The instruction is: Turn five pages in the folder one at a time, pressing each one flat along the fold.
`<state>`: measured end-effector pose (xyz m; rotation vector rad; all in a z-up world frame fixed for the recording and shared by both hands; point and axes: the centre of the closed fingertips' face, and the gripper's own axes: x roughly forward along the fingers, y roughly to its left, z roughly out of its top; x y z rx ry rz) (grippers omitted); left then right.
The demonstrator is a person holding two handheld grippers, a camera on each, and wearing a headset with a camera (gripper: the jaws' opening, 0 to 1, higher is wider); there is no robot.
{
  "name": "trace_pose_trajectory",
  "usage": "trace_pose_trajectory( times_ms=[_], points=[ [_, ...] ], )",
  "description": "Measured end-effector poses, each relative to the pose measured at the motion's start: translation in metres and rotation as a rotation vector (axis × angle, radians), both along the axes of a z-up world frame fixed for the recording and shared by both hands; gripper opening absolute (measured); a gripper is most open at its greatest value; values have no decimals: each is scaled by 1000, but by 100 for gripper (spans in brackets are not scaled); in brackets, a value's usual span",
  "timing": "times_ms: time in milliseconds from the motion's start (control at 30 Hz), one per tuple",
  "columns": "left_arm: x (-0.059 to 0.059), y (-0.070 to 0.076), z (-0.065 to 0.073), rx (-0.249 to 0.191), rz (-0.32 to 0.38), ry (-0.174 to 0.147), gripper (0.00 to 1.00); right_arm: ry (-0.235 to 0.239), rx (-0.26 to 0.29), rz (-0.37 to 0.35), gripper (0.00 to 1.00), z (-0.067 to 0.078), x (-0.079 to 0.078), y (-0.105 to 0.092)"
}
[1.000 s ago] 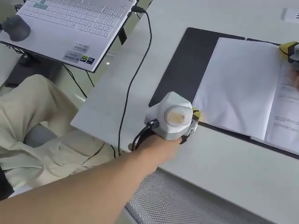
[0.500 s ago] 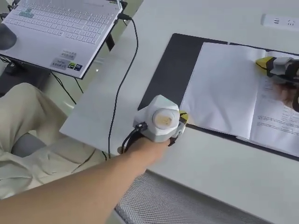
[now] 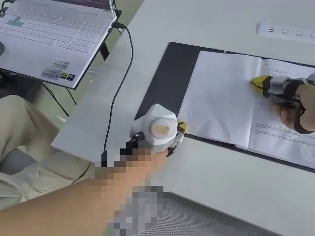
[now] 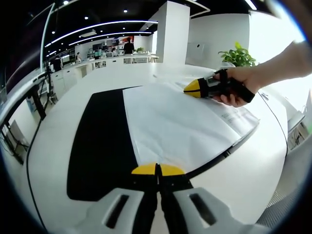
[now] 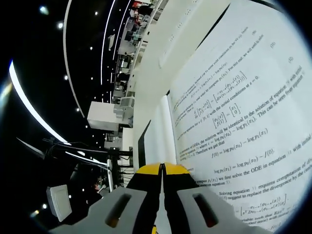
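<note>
The folder lies open on the white table, its black cover (image 3: pixel 170 83) bare at the left. A blank white page (image 3: pixel 221 98) lies flat beside a printed page (image 3: pixel 283 132). My left gripper (image 3: pixel 179 129) rests shut at the near left corner of the blank page (image 4: pixel 175 122), yellow tips together (image 4: pixel 157 169). My right gripper (image 3: pixel 255 81) is shut with nothing between its jaws, and its yellow tip touches the paper at the fold near the top. In its own view the shut right gripper (image 5: pixel 162 169) sits on the printed page (image 5: pixel 234 122).
An open laptop (image 3: pixel 54 29) stands at the far left, with a black cable (image 3: pixel 120 83) running along the table's left edge. A white power strip (image 3: pixel 285 30) lies behind the folder. The person's legs are below the table edge at the left.
The head camera has shifted. My right gripper has come in over the printed page to the fold and slid a little toward me along it. The left gripper has stayed at the page corner.
</note>
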<state>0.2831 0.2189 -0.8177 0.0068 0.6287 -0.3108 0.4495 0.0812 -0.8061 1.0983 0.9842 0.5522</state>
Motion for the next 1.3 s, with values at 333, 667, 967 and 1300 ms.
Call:
trace_pose_trajectory(
  times_ms=[333, 667, 967, 1300],
  points=[
    [1, 0, -2, 12, -22, 2, 0, 35, 56, 59, 0, -1, -40, 4],
    [-1, -1, 0, 24, -53, 1, 0, 61, 85, 97, 0, -11, -75, -2],
    [0, 0, -1, 31, -81, -3, 0, 66, 93, 125, 0, -7, -118, 1],
    [-1, -1, 1, 34, -107, -6, 0, 69, 90, 153, 0, -3, -158, 2]
  ],
)
